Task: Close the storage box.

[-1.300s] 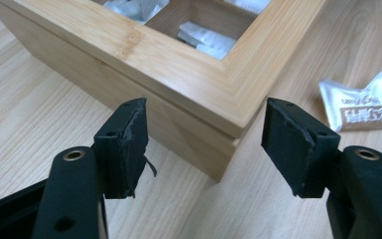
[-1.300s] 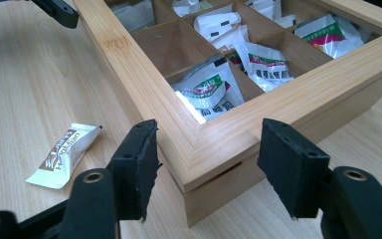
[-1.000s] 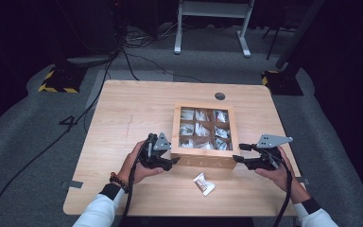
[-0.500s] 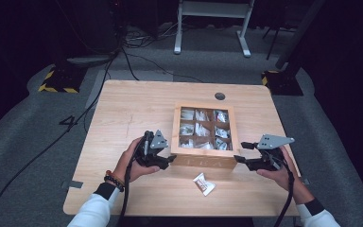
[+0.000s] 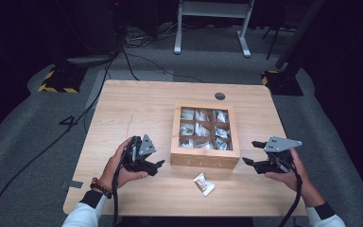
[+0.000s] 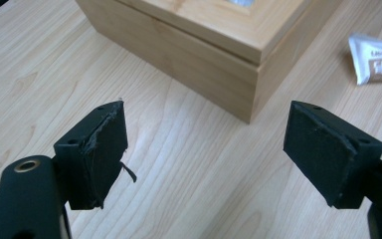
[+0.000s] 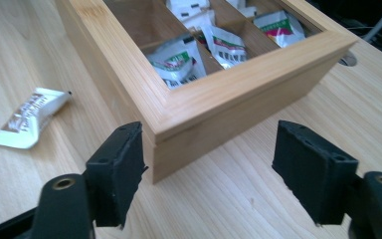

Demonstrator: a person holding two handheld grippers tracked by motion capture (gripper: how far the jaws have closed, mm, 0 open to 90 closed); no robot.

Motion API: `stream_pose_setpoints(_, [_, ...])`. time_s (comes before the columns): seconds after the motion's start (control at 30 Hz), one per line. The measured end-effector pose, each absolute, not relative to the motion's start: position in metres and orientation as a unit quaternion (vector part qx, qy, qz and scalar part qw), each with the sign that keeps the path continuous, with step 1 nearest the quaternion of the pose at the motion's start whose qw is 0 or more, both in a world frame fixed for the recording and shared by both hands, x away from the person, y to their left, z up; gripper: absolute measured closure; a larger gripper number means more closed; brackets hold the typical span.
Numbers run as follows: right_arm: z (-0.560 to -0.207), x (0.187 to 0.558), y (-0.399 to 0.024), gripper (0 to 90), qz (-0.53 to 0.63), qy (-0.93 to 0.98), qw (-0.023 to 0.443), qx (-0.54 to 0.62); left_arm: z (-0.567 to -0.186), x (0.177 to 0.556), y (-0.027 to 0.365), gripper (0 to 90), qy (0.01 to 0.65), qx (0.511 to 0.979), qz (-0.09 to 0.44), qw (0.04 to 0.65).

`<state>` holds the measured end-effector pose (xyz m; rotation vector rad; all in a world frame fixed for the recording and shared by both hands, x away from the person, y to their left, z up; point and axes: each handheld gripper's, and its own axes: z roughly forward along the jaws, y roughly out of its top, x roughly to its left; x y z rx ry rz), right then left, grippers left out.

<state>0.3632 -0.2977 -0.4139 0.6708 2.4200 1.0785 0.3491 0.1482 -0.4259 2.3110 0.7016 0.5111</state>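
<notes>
Lid of the wooden tea box looks down and closed, glass pane showing sachets in the compartments below; judged step: letting go of the box after closing it, both tools backing off its two front corners. Left hand-held gripper just beside the box's front-left corner, jaws wide and just opened further, nothing between them but bare worktop. Right hand-held gripper near the front-right corner, jaws also wide and just opened further, with the box corner poking between them but apparently not pressed by the pads. Box near the middle of the worktop, a little toward the person's side, almost square, sides squared up with the worktop edges, front face toward the person, so hardly any long axis to speak of. Loose sachet flat on the worktop just in front of the box, long axis slanting, one end toward the box and the other toward the right forearm. Likely next: either pull clear, or narrow one tool over the sachet across its short width.
</notes>
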Motion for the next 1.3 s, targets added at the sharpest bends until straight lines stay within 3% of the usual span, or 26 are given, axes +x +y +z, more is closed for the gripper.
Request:
stream_pose_setpoints(0.3, [-0.421,0.359,-0.305,27.4,0.341,0.881,0.226,0.237,-0.434,0.338,0.162,17.9,0.268,0.884,0.219,0.314])
stream_pose_setpoints(0.6, [-0.434,0.357,-0.315,24.5,0.328,0.883,0.219,0.255,-0.443,0.330,0.177,18.7,0.272,0.884,0.243,0.293])
stream_pose_setpoints(1.3, [-0.475,0.346,-0.360,22.1,0.325,0.863,0.192,0.337,-0.473,0.316,0.218,17.6,0.314,0.883,0.207,0.280])
